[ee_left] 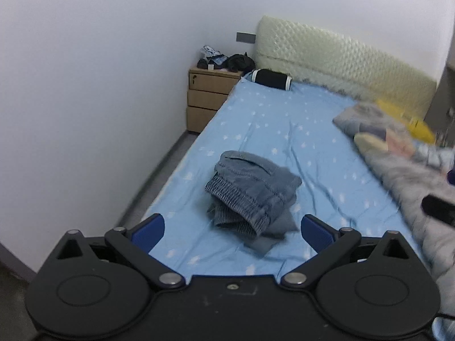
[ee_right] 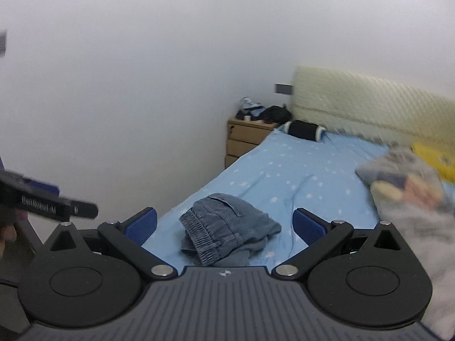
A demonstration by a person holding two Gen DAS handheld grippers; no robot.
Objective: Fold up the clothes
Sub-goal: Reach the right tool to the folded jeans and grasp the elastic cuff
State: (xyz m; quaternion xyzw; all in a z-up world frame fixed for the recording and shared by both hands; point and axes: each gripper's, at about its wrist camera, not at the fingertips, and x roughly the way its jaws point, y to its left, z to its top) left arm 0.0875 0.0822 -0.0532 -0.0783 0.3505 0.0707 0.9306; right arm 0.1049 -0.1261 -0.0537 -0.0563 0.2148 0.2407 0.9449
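A blue denim garment (ee_left: 250, 193) with an elastic waistband lies in a folded heap on the light blue starred bedsheet (ee_left: 284, 130). It also shows in the right wrist view (ee_right: 227, 230). My left gripper (ee_left: 231, 228) is open and empty, held above the near end of the bed, just short of the heap. My right gripper (ee_right: 224, 224) is open and empty, also held back from the heap. The left gripper shows in the right wrist view (ee_right: 48, 201) at the left edge, blurred.
A grey patterned blanket (ee_left: 403, 164) and a yellow item (ee_left: 409, 119) lie along the bed's right side. A black bolster (ee_left: 271, 79) lies by the padded headboard (ee_left: 341, 59). A wooden nightstand (ee_left: 210, 96) with clutter stands by the white wall.
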